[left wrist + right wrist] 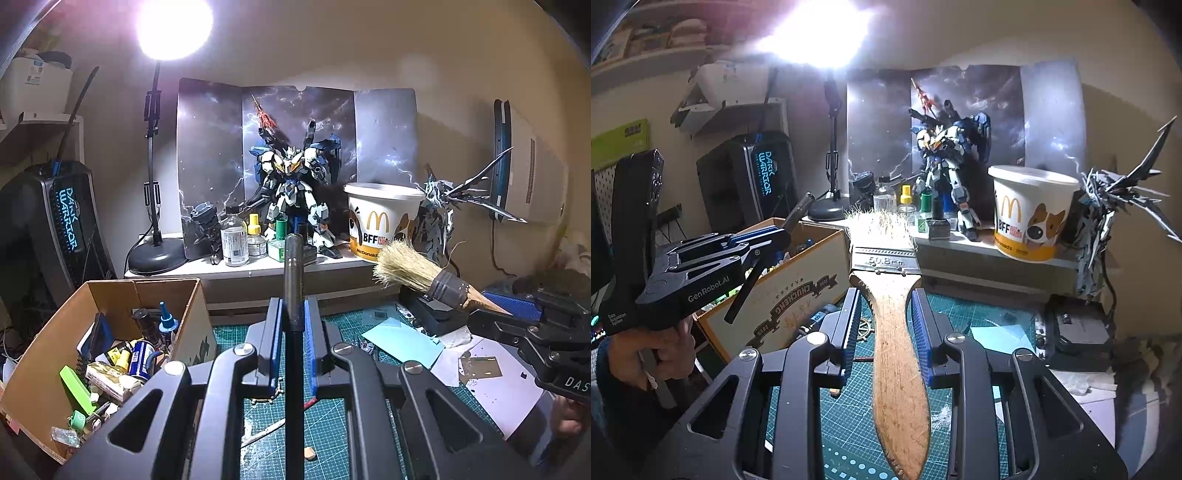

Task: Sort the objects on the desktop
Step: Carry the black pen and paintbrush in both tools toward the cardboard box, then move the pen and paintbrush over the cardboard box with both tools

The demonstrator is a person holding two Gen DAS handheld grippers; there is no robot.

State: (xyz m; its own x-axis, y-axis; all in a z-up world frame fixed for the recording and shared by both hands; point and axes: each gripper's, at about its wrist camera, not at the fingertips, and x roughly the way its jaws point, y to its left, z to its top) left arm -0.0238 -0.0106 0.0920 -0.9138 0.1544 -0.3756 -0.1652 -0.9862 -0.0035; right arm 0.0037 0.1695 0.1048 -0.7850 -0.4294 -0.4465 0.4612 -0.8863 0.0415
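The right gripper (886, 325) is clamping the wooden handle of a wide paintbrush (890, 314) above the cutting mat (849, 417), bristles pointing away. The left gripper (293, 314) is squeezing nearly shut on a thin dark rod (293, 280) beside the cardboard box (48, 369). Both are looking light and stiff, only the bristles soft, so holding the brush at the handle's narrow waist is probably suiting it best.

a wide paintbrush (899, 332) with a worn wooden handle, metal ferrule and pale splayed bristles is held above the green mat, bristles pointing forward. a slim dark rod-like tool (293, 295) is held beside the open cardboard box (48, 376) of small items.
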